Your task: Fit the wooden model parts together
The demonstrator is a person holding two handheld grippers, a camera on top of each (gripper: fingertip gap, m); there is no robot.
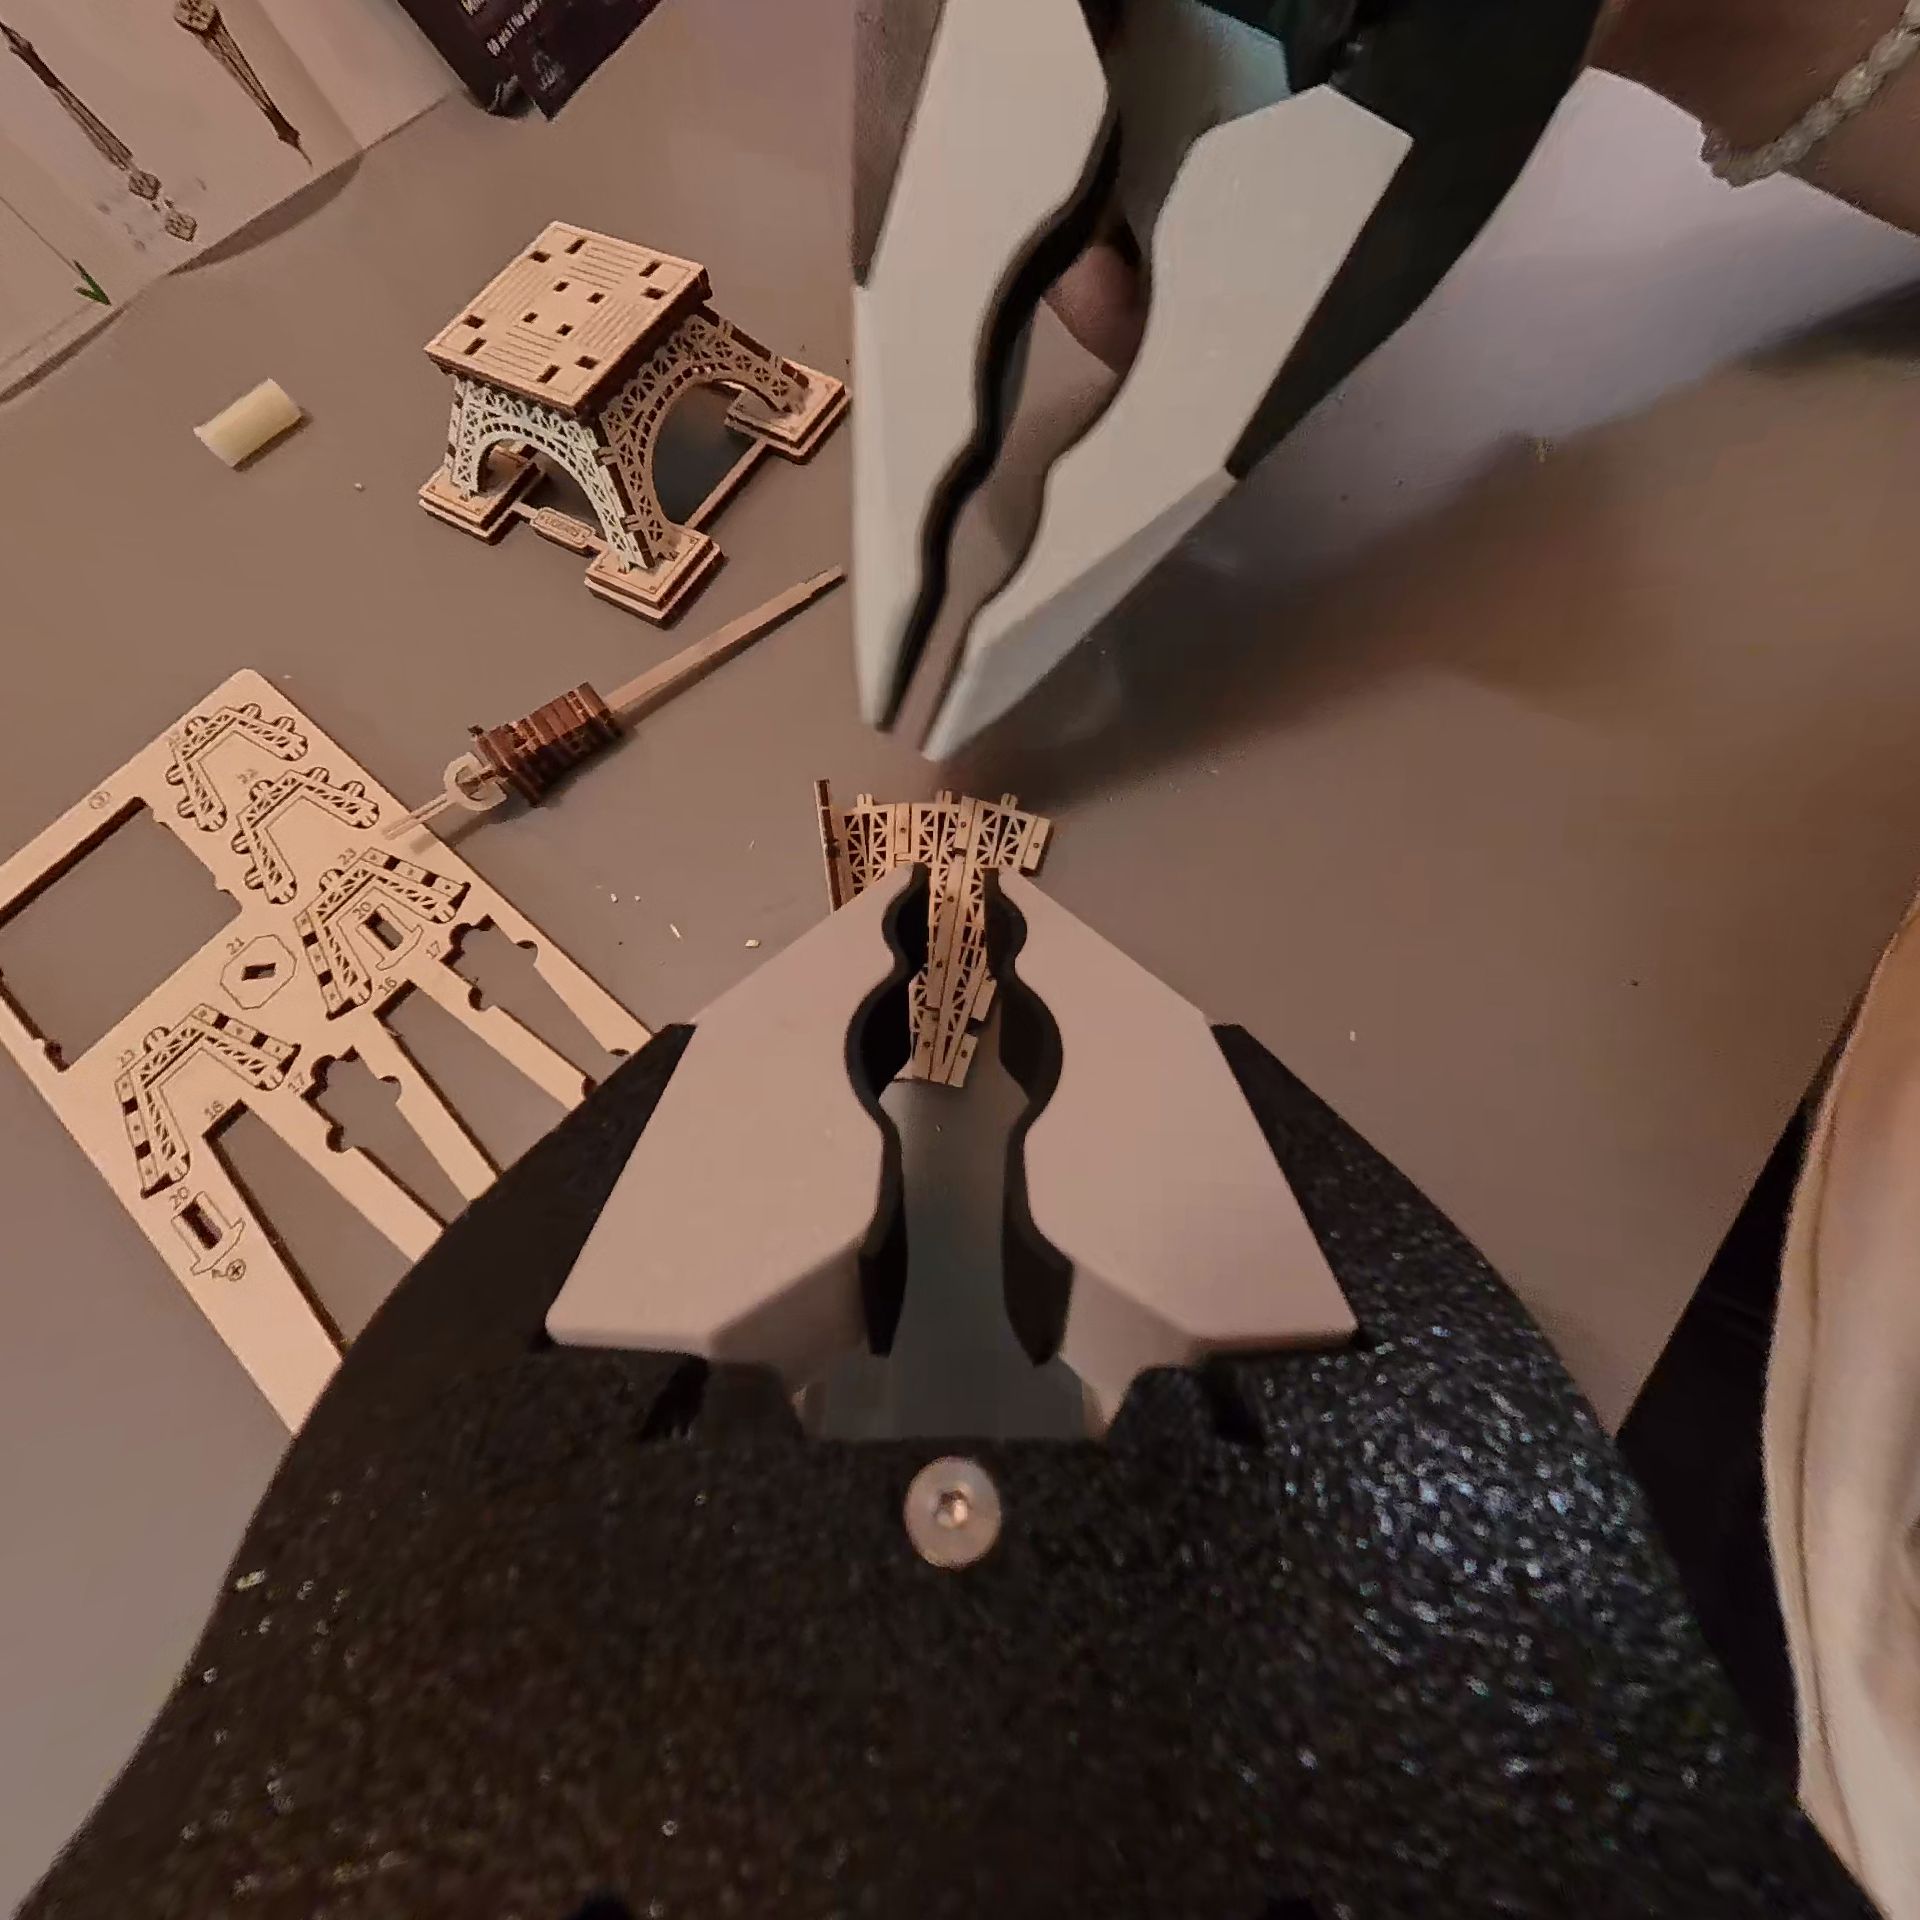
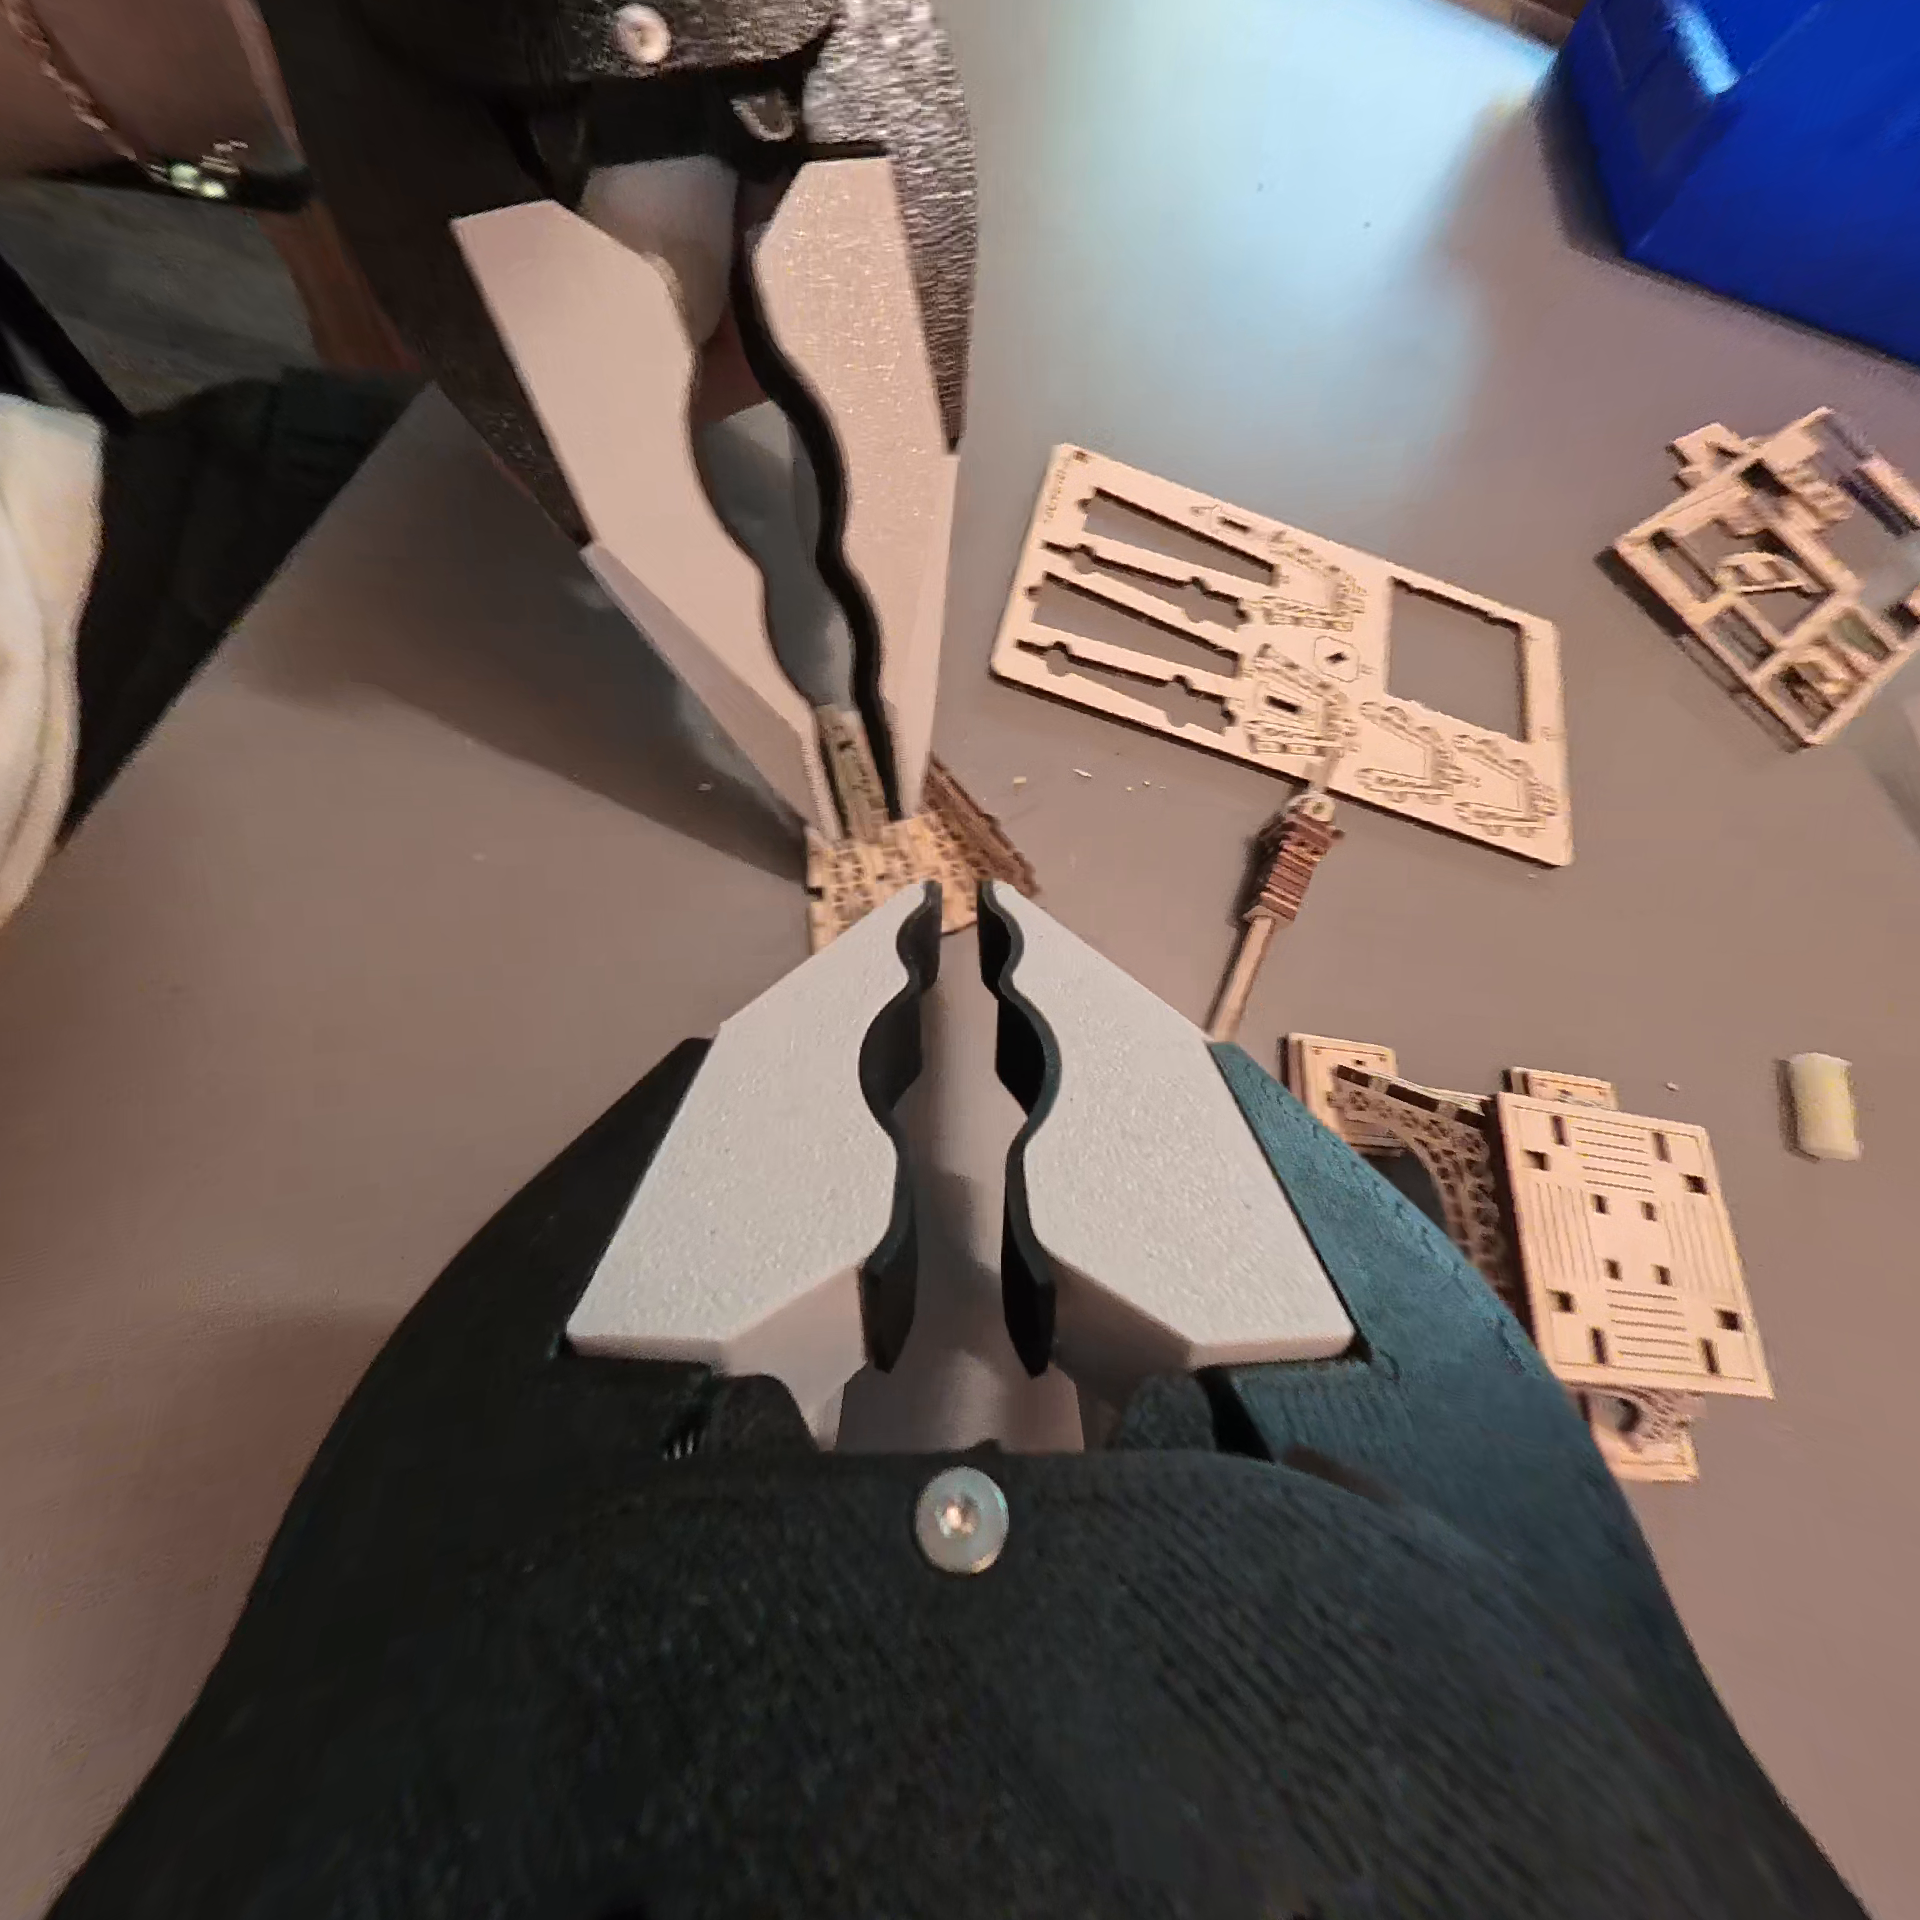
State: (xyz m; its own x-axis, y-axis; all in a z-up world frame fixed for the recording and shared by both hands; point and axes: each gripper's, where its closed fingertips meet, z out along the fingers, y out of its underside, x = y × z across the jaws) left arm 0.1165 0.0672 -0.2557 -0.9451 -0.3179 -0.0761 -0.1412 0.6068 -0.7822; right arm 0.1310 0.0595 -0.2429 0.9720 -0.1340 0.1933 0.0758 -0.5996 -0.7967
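My left gripper (image 1: 956,883) is shut on a small wooden lattice tower section (image 1: 945,831), which sticks out past its fingertips just above the grey table. In the right wrist view the left gripper (image 2: 868,810) comes down from above onto the same section (image 2: 883,868). My right gripper (image 2: 958,896) has its jaws a narrow gap apart with nothing between them, its tips right at the section's edge. In the left wrist view the right gripper (image 1: 912,732) points down just beyond the section. The arched wooden tower base (image 1: 613,416) stands apart at the back left.
A part sheet (image 1: 260,987) and a wooden-handled file (image 1: 551,732) lie to the left, with a small white block (image 1: 249,421) beyond them. An instruction sheet (image 1: 125,135) and a dark box (image 1: 540,42) are at the back. A blue bin (image 2: 1766,156) and a used frame (image 2: 1787,603) show in the right wrist view. Less than 4 cm separates the two grippers' tips. My right tips are roughly 8 cm from the wooden-handled file (image 1: 551,732). My right wrist view (image 2: 1284,869) looks at it from another angle.
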